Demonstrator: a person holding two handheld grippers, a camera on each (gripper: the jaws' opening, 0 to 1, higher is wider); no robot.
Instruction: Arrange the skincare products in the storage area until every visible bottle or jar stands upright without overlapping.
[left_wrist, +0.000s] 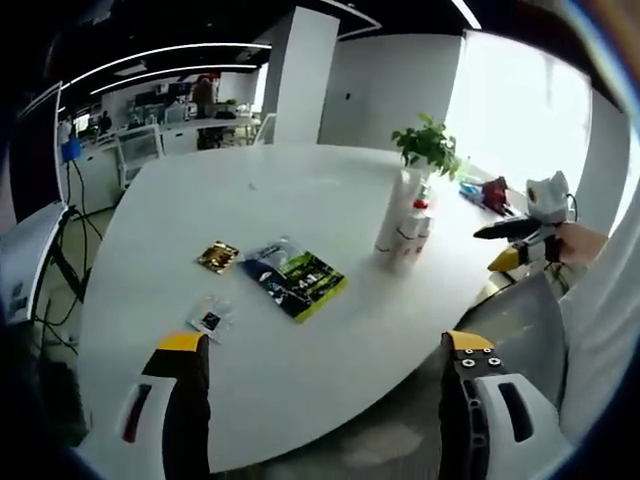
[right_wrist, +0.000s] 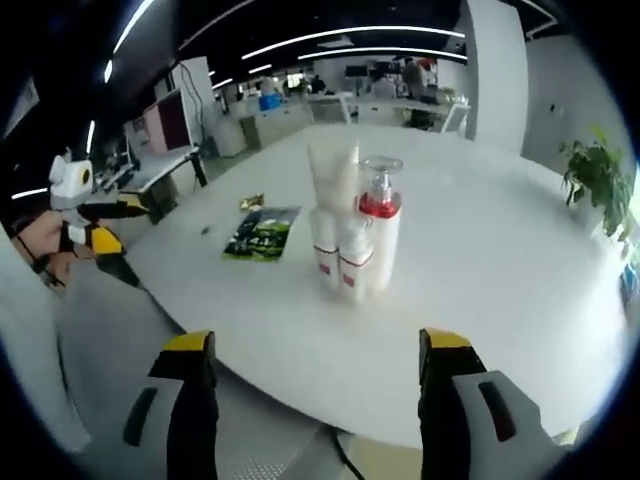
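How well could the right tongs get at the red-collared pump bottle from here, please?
Probably well: the right tongs are open and face the pump bottle across bare table. Two smaller bottles stand close in front and left of it, touching or nearly so.

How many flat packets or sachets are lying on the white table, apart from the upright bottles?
3: a large green-black packet mid-table, a small gold sachet beside it, and a small clear sachet nearer the left tool. Others may hide behind the bottles.
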